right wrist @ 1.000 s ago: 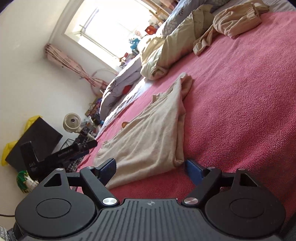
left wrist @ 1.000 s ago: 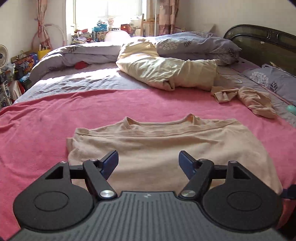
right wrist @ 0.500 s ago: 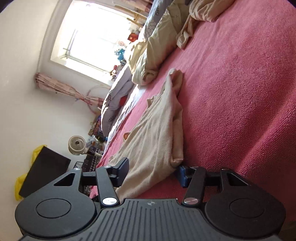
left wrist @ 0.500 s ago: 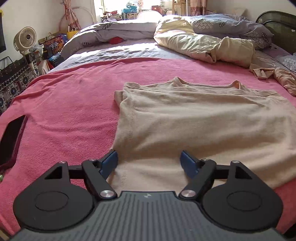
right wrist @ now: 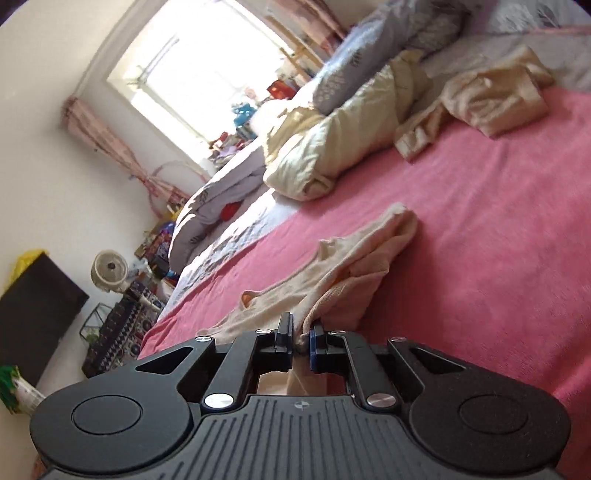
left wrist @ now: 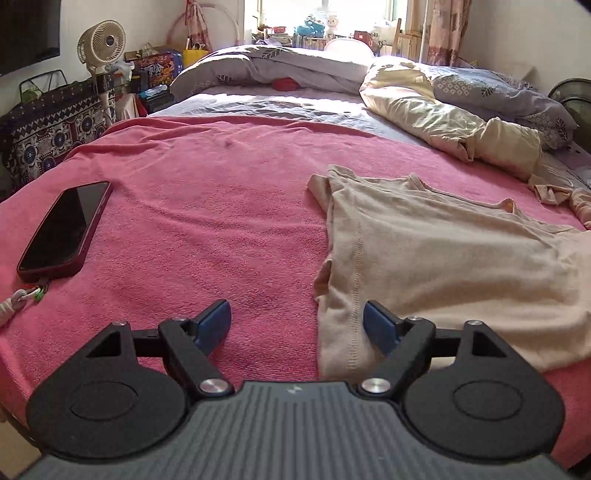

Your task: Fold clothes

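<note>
Pinching a raised edge of a beige shirt (right wrist: 354, 258), the right gripper (right wrist: 300, 341) has its blue pads closed tight on the cloth, which trails from the jaws down to a pink blanket (right wrist: 480, 229). The left gripper (left wrist: 297, 326) stands wide apart just above that blanket, its right pad (left wrist: 380, 326) over the shirt's near left corner and its left pad (left wrist: 214, 323) over bare pink; nothing is clamped between them. In the left view the shirt (left wrist: 443, 266) lies mostly flat on the right half of the blanket (left wrist: 207, 206), collar toward the far side. A dark phone (left wrist: 66, 229) in a maroon case lies screen up near the blanket's left edge, well apart from the shirt, a cord at its near end. Beyond the shirt sit a cream quilt (left wrist: 443, 122), grey leaf-print bedding (left wrist: 280, 62) and a second crumpled beige garment (right wrist: 491, 99). A small white fan (left wrist: 101, 40) stands at the left wall, near a patterned cloth (left wrist: 55, 129). Toys line the sunlit window sill (left wrist: 317, 27). A small emblem marks each gripper body; no writing is legible anywhere.
</note>
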Available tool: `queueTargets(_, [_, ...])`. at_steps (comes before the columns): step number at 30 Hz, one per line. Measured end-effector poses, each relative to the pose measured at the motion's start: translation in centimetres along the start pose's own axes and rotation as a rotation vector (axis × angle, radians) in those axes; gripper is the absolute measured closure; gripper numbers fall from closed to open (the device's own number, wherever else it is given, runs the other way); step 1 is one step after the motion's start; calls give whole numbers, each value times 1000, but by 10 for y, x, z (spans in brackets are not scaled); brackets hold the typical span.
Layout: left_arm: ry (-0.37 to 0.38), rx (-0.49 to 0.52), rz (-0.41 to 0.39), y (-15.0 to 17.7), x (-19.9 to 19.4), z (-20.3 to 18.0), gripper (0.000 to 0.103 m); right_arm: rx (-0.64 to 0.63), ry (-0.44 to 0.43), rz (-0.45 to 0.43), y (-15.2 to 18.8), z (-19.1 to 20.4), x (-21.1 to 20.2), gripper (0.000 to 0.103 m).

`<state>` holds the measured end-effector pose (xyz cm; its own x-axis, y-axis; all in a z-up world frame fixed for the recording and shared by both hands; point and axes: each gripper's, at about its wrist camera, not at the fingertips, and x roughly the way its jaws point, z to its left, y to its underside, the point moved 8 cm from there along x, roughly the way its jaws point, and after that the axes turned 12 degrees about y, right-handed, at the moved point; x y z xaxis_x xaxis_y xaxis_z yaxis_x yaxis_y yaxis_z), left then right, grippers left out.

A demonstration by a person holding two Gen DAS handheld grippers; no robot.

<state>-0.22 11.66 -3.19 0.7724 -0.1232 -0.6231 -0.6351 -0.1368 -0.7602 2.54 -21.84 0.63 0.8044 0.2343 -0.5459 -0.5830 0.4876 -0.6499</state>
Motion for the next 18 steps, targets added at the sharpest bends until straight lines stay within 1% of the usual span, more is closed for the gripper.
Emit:
queueTargets(1, [0,-29,-15,1,-7,9,22,-76,-17,-1,-1,27,3,93])
queueTargets(3, [-10,-103,-43,5,-22,32,22,-235,-71,24,13,84,16,93])
queueTargets(6, [-13,-227,-82,16,-44,68,23,-449,-136,99,64,155,46,93])
queueTargets(7, [-6,-251,-89,20,-49,76,23,-513,-146,128,83,173,57,93])
queueTargets(9, [-1,-260,-97,25,-55,83,23,-626,-128,196,124,194,81,93])
queueTargets(10, [2,-252,-98,28,-57,85,23,-672,-106,230,144,197,89,93])
queueTargets(11, [2,-242,-99,30,-58,85,23,-700,-84,241,159,200,91,93])
queueTargets(12, [1,-232,-99,31,-58,84,23,-724,-73,212,165,202,88,93])
queueTargets(14, [-7,-213,-102,33,-56,83,23,-774,-70,174,165,210,78,93])
queueTargets(18, [2,-209,-117,31,-53,79,23,-831,-130,136,162,224,60,91])
